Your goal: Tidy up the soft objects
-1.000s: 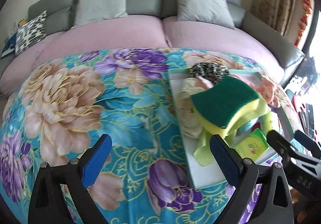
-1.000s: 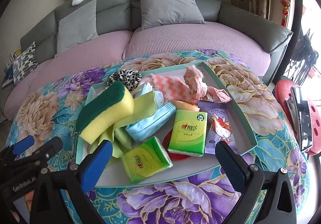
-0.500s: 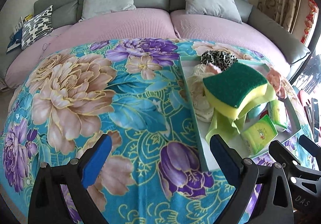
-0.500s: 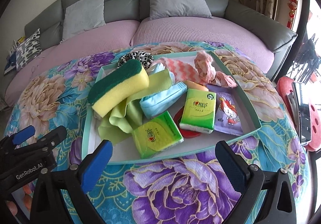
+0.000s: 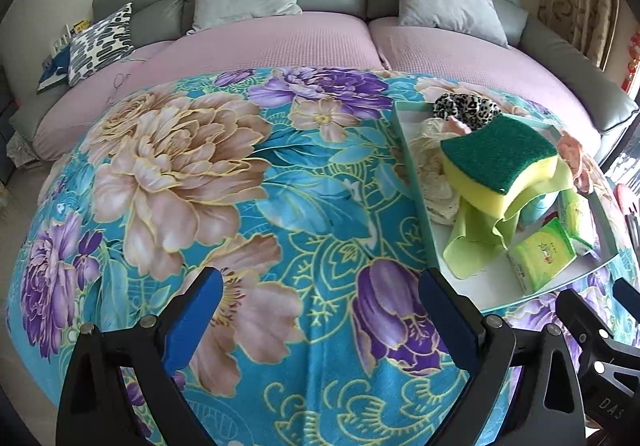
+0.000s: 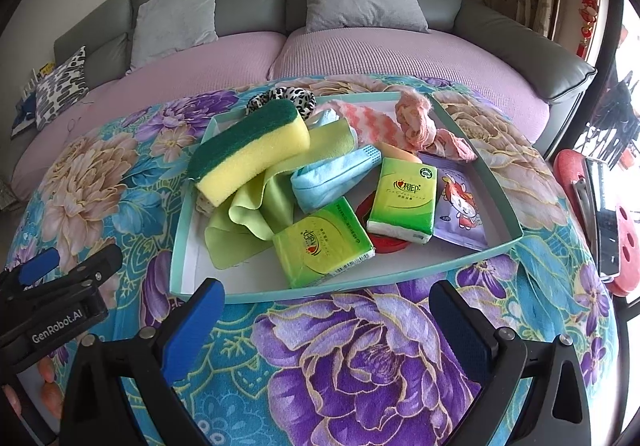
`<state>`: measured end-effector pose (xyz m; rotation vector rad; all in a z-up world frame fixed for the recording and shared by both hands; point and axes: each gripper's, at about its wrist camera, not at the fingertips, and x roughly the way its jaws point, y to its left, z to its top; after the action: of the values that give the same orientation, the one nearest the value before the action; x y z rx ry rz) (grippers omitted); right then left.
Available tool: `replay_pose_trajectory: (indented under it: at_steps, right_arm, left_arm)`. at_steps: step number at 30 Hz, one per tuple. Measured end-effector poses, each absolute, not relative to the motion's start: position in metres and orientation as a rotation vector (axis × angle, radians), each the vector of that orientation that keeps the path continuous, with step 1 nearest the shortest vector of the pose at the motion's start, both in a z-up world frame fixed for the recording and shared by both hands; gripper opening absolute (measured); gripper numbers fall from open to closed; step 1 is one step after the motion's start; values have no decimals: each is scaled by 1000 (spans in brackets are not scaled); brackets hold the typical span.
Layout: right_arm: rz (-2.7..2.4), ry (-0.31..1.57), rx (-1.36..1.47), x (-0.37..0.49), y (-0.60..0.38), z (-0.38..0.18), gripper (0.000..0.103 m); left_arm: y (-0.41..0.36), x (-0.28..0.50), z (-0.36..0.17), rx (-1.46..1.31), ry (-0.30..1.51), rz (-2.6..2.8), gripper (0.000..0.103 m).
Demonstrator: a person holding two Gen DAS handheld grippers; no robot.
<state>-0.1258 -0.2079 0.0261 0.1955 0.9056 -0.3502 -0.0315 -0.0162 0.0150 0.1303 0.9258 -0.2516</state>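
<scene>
My right gripper hangs spread wide and empty over the flowered blanket, just short of the tray. My left gripper is spread and empty too, over bare blanket left of the tray. In the tray lie two green tissue packs, a purple packet, a green cloth under the sponge, a blue cloth, then a pink cloth and a spotted scrunchie. Beyond stands the sofa.

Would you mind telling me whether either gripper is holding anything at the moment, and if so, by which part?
Nothing is held. The left gripper and the right gripper are both open above the floral cloth, short of the tray.
</scene>
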Motion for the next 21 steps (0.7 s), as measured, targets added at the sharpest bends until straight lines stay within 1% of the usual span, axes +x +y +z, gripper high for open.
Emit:
replay_pose_trajectory:
  at_steps: [21]
  right_arm:
    - [-353, 946, 203, -118, -215, 8, 103]
  left_arm:
    - [-9, -26, 2, 177, 987, -197, 98]
